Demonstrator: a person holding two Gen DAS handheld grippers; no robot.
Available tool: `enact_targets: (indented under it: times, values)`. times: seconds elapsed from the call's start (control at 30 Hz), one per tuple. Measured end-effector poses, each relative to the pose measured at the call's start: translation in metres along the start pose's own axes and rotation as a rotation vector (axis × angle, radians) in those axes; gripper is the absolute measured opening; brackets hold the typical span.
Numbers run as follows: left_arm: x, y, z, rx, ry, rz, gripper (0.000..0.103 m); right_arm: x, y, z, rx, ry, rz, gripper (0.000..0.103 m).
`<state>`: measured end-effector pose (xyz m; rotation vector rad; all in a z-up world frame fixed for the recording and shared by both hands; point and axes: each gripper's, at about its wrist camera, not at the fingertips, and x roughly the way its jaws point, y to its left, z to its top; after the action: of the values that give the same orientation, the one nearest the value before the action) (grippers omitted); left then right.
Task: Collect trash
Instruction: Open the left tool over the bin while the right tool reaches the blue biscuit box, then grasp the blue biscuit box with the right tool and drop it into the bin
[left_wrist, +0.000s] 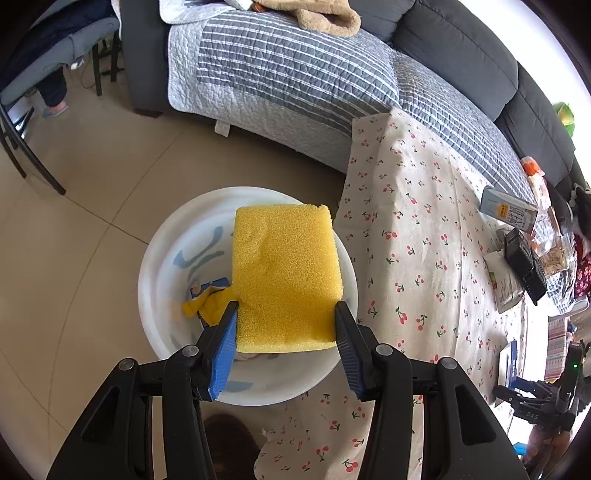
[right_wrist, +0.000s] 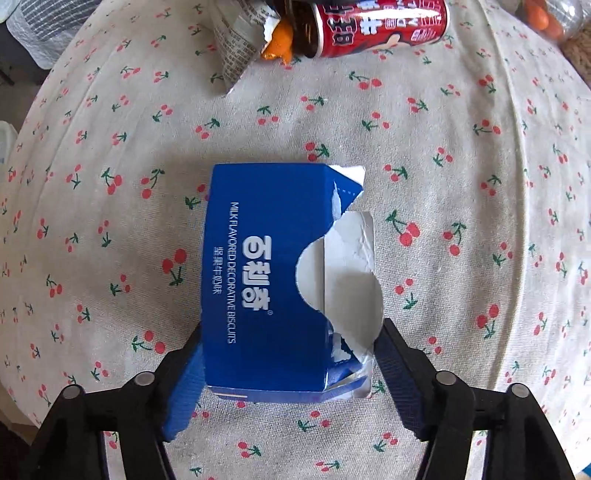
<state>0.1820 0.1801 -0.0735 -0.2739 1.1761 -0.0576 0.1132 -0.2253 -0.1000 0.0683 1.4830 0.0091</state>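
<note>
My left gripper (left_wrist: 286, 314) is shut on a yellow sponge (left_wrist: 284, 273) and holds it above a white plastic basin (left_wrist: 162, 258) on the floor. A yellow wrapper (left_wrist: 208, 301) and a blue scrap lie inside the basin. My right gripper (right_wrist: 291, 354) is shut on a torn blue biscuit box (right_wrist: 273, 280), its pads (right_wrist: 395, 365) pressed on the box's two sides, just above the cherry-print tablecloth (right_wrist: 461, 166). The right gripper also shows at the far right of the left wrist view (left_wrist: 532, 402).
A red can (right_wrist: 376, 26), a silver wrapper (right_wrist: 236, 44) and orange peel (right_wrist: 279, 48) lie at the table's far edge. A grey carton (left_wrist: 508, 210), a black box (left_wrist: 524, 258) and packets crowd the table's right side. A sofa with a striped quilt (left_wrist: 280, 74) stands behind.
</note>
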Motion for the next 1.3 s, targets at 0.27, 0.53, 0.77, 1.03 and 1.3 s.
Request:
enact_targets:
  times: [0.27,0.53,0.77,1.03,1.3]
  values:
    - [0.008,0.01,0.004,-0.017,0.014,0.034,0.057,-0.031,0.007,0.002,0.008,-0.096,0.069,0.073]
    - [0.007,0.022,-0.001,0.035,0.039,0.121,0.091,-0.034,0.049,0.02,-0.033,-0.133,0.13,0.073]
    - [-0.007,0.055,-0.012,0.072,0.031,0.184,0.093,-0.034,0.108,0.044,-0.113,-0.16,0.18,0.073]
    - [-0.012,0.098,-0.026,0.092,0.043,0.274,0.093,-0.021,0.203,0.069,-0.236,-0.206,0.253,0.073]
    - [-0.014,0.115,-0.031,0.092,0.056,0.281,0.093,0.002,0.273,0.085,-0.294,-0.222,0.314,0.074]
